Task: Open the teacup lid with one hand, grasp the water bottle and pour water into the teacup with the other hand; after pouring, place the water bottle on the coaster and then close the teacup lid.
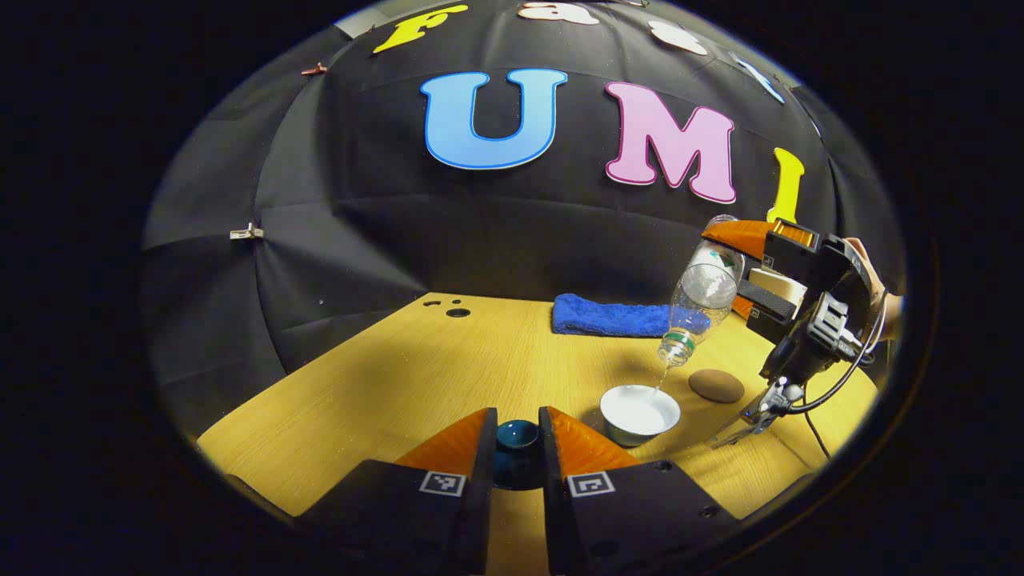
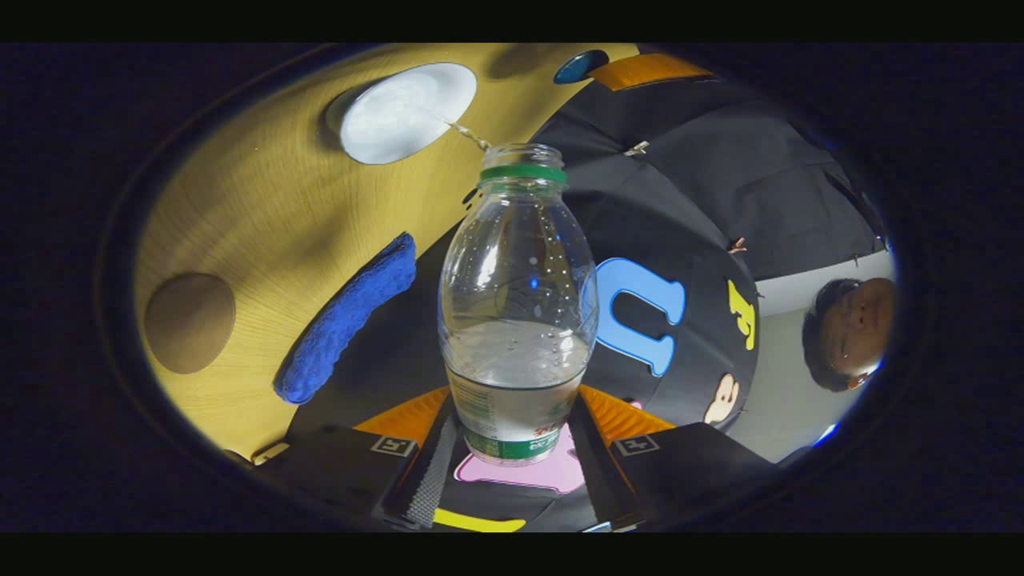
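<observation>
While left gripper (image 1: 516, 448) clamps lid (image 1: 516, 436), bottle (image 2: 516, 304) pours into teacup (image 1: 639, 412).

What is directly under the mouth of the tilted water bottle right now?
The open white teacup sits below the water bottle mouth, a thin stream falling into it. How full the cup is cannot be judged. The coaster lies bare beside it.

Tilted clear plastic water bottle (image 1: 702, 300) above white teacup (image 1: 639, 412); round brown coaster (image 1: 716, 386) right; folded blue towel (image 1: 612, 316) far, on wooden table (image 1: 416, 376).
</observation>
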The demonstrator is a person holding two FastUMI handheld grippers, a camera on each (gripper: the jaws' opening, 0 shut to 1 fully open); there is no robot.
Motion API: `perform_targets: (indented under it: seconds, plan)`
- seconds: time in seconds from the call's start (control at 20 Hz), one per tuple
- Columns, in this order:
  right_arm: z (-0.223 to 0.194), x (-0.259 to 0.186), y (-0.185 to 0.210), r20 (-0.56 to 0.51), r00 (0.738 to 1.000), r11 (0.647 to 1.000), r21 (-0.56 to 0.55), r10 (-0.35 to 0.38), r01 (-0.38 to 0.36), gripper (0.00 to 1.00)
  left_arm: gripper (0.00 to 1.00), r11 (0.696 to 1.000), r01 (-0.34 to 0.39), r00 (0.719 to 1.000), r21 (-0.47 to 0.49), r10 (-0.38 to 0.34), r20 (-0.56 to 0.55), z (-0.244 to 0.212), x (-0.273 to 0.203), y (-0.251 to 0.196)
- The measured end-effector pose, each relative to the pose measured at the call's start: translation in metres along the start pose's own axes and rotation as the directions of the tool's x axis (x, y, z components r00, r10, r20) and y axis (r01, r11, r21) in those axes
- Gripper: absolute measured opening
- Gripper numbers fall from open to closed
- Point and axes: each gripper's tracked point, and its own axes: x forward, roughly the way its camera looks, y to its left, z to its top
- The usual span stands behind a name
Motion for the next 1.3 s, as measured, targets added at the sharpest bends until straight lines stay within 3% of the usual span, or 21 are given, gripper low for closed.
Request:
perform_targets:
  seconds: [0.3, 0.4, 0.5, 0.6, 0.7, 0.8, 0.95, 1.1, 1.15, 1.2, 1.3]
  plan:
    - [-0.002, 0.000, 0.006, 0.000, 0.999, 0.999, 0.037, 0.039, -0.039, 0.74, 0.31, 1.000, 0.002, 1.000, -0.007, -0.002, -0.003, -0.002, 0.000, -0.001]
    - [-0.001, -0.004, 0.027, -0.012, 0.991, 0.980, 0.153, 0.131, -0.127, 0.74, 0.28, 1.000, 0.000, 1.000, -0.018, 0.000, -0.002, 0.000, 0.001, 0.000]
    - [-0.003, -0.016, 0.046, -0.050, 0.974, 0.917, 0.349, 0.223, -0.192, 0.75, 0.31, 1.000, -0.003, 1.000, -0.023, 0.003, -0.002, 0.000, 0.002, 0.000]
    - [0.005, -0.024, 0.062, -0.059, 0.946, 0.786, 0.573, 0.320, -0.230, 0.75, 0.31, 1.000, -0.001, 1.000, -0.025, 0.001, 0.001, 0.001, 0.005, -0.001]
    - [0.016, -0.031, 0.072, -0.024, 0.919, 0.600, 0.764, 0.394, -0.238, 0.75, 0.28, 1.000, 0.005, 1.000, -0.019, -0.005, 0.002, 0.003, 0.007, -0.004]
    - [0.026, -0.037, 0.071, -0.005, 0.912, 0.420, 0.888, 0.411, -0.185, 0.75, 0.32, 1.000, 0.016, 1.000, -0.005, -0.016, 0.009, 0.006, 0.009, -0.010]
    - [0.031, -0.036, 0.065, 0.037, 0.913, 0.140, 0.985, 0.407, -0.102, 0.75, 0.32, 0.999, 0.038, 0.999, 0.014, -0.038, 0.023, 0.012, 0.012, -0.021]
    - [0.035, -0.035, 0.055, 0.083, 0.932, -0.197, 0.980, 0.354, -0.013, 0.75, 0.28, 0.998, 0.059, 0.998, 0.025, -0.060, 0.031, 0.017, 0.015, -0.033]
    - [0.037, -0.032, 0.058, 0.081, 0.936, -0.284, 0.959, 0.341, 0.020, 0.75, 0.32, 0.997, 0.066, 0.997, 0.028, -0.067, 0.030, 0.017, 0.016, -0.038]
    - [0.035, -0.029, 0.064, 0.066, 0.936, -0.329, 0.943, 0.345, 0.055, 0.75, 0.32, 0.997, 0.072, 0.997, 0.031, -0.073, 0.030, 0.018, 0.017, -0.041]
    - [0.040, -0.022, 0.073, 0.036, 0.926, -0.336, 0.936, 0.376, 0.100, 0.75, 0.32, 0.996, 0.085, 0.996, 0.037, -0.086, 0.028, 0.018, 0.017, -0.048]
